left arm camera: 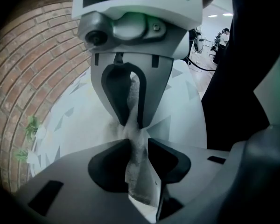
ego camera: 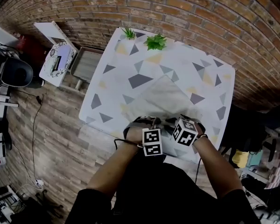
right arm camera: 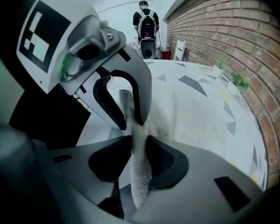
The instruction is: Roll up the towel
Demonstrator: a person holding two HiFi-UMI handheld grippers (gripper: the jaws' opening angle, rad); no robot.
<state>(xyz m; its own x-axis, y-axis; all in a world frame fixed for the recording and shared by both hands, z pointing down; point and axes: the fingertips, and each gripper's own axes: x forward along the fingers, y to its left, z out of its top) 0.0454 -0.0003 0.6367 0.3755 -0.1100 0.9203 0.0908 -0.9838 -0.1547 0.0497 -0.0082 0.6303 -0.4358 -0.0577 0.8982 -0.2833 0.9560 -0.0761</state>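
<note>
A pale towel (ego camera: 163, 97) lies flat on the table (ego camera: 130, 62), which wears a white cloth with grey and yellow triangles. Both grippers stand side by side at the towel's near edge and point steeply down. My left gripper (ego camera: 151, 121) has the towel's edge (left arm camera: 136, 148) standing between its pads (left arm camera: 161, 155), which rest loosely beside the cloth without pinching it. My right gripper (ego camera: 186, 119) is shut on the same edge a little further right; the towel (right arm camera: 139, 167) is squeezed thin between its pads (right arm camera: 161, 157). Each gripper view shows the other gripper close ahead, the right (left arm camera: 130, 121) and the left (right arm camera: 130, 118).
Two small potted plants (ego camera: 156, 42) (ego camera: 129, 32) stand at the table's far edge by the brick wall. A wooden tray (ego camera: 86, 62) and a white stool with a patterned plate (ego camera: 59, 59) sit left of the table. A person (right arm camera: 147, 20) stands far off.
</note>
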